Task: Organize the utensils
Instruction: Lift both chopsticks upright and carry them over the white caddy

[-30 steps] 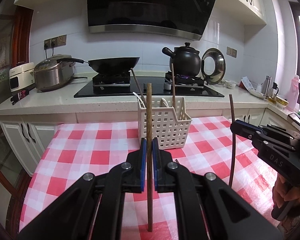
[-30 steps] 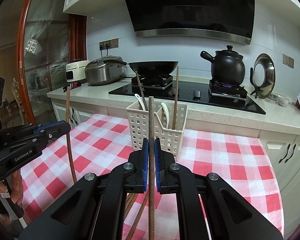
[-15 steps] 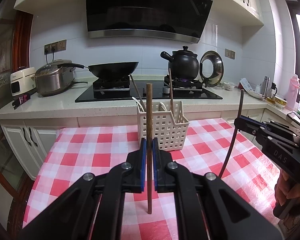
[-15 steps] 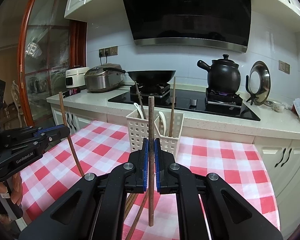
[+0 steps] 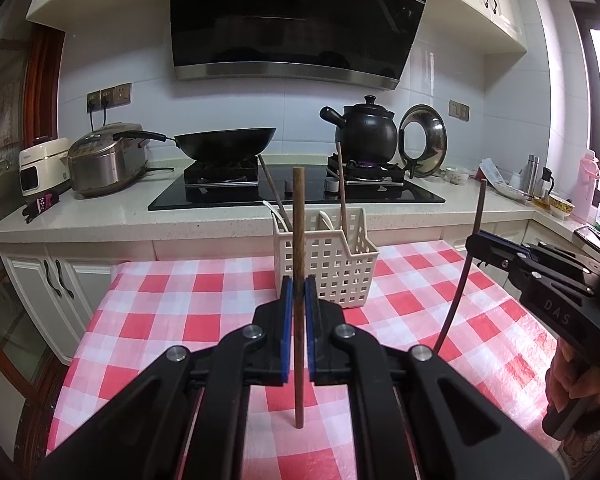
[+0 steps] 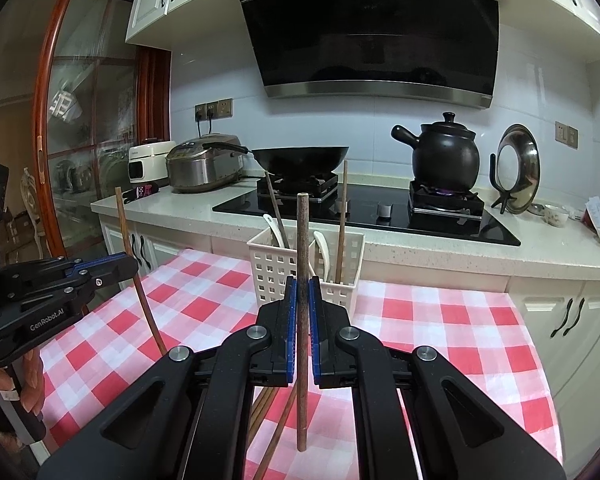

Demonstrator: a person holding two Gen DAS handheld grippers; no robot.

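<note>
My left gripper (image 5: 299, 292) is shut on a brown wooden chopstick (image 5: 299, 240) held upright above the checked tablecloth. My right gripper (image 6: 302, 292) is shut on a second wooden chopstick (image 6: 302, 248), also upright. Each gripper shows in the other's view, the right one (image 5: 476, 240) and the left one (image 6: 130, 266), with its stick. A white slotted utensil basket (image 5: 336, 272) stands at the table's far edge ahead of both grippers; it also shows in the right wrist view (image 6: 274, 268). It holds two chopsticks and white spoons. More chopsticks (image 6: 274, 412) lie on the cloth under my right gripper.
Behind the table runs a counter (image 5: 100, 216) with a black hob, a wok (image 5: 226, 144), a black clay pot (image 5: 366, 134), a pot lid, and rice cookers (image 5: 104, 160) at left. White cabinets stand below. Cups and bottles (image 5: 540, 186) sit at the far right.
Both grippers have risen and drawn back from the basket with their chopsticks, which now hang clear above the cloth. The basket looks smaller and farther.
</note>
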